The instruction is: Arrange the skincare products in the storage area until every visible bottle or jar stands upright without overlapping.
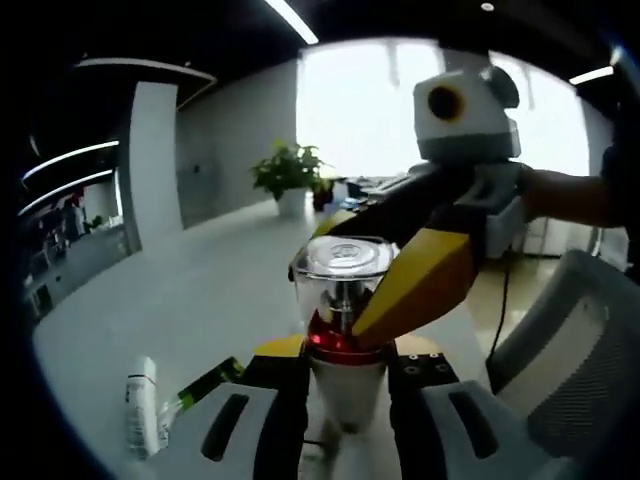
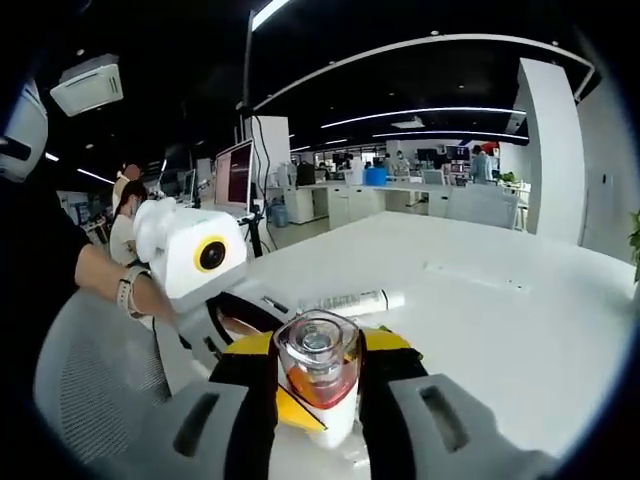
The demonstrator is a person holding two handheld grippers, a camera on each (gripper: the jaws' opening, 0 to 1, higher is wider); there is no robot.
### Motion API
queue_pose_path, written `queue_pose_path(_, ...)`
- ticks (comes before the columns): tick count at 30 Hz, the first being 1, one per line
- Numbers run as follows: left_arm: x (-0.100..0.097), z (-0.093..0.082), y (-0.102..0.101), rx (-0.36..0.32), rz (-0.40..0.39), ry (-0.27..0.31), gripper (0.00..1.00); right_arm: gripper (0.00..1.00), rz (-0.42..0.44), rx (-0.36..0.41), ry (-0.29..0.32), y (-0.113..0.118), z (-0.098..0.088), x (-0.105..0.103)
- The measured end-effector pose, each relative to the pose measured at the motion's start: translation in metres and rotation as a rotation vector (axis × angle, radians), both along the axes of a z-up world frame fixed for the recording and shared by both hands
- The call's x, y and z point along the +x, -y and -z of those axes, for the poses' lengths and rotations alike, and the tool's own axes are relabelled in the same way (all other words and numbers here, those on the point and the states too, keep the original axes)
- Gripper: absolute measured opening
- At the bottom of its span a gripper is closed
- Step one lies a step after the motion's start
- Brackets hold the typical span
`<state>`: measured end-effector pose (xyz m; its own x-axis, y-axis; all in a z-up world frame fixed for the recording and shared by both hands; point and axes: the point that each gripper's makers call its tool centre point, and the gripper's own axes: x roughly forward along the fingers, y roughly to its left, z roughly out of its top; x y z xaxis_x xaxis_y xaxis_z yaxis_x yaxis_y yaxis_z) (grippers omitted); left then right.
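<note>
A skincare bottle (image 1: 345, 385) with a white body, a red collar and a clear cap (image 1: 343, 262) stands upright between both grippers. My left gripper (image 1: 348, 352) is shut on the white body, with its black pads against both sides. My right gripper (image 1: 352, 280) reaches in from the right, its yellow fingers (image 1: 420, 285) closed on the clear cap. In the right gripper view the same bottle (image 2: 318, 372) sits between my right gripper's (image 2: 320, 352) jaws. The left gripper (image 2: 255, 335) comes in from the left. A white tube (image 1: 140, 405) lies flat on the table.
The tube (image 2: 350, 300) lies behind the bottle on the long white table (image 2: 500, 300). A green and black item (image 1: 200, 385) lies beside the tube. A grey mesh chair (image 1: 575, 350) (image 2: 85, 370) stands at the table edge. A potted plant (image 1: 290, 172) stands at the far end.
</note>
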<state>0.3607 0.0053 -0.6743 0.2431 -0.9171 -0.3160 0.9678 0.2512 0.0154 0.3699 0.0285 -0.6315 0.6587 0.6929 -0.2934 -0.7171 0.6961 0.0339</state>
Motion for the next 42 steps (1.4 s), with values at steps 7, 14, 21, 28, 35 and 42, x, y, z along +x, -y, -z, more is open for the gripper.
queue_pose_path(7,0.005,0.004,-0.026,0.061,-0.042,-0.027,0.36,0.30,0.003,0.002,-0.003,-0.001,0.000,0.000)
queue_pose_path(14,0.006,-0.007,-0.053,0.071,-0.121,-0.081,0.52,0.31,0.005,0.002,-0.008,-0.002,0.000,-0.001)
queue_pose_path(21,0.007,-0.013,-0.085,0.102,-0.204,-0.084,0.64,0.31,0.007,0.001,-0.015,-0.003,0.000,-0.002)
queue_pose_path(28,0.003,-0.018,-0.111,0.105,-0.261,-0.101,0.75,0.32,0.005,-0.017,-0.018,-0.004,0.001,-0.003)
queue_pose_path(35,-0.003,-0.026,-0.134,0.118,-0.305,-0.091,0.83,0.43,0.049,-0.034,-0.016,0.003,-0.002,-0.001)
queue_pose_path(42,-0.007,-0.031,-0.154,0.133,-0.353,-0.088,0.86,0.56,0.077,-0.045,-0.007,0.005,-0.010,-0.005)
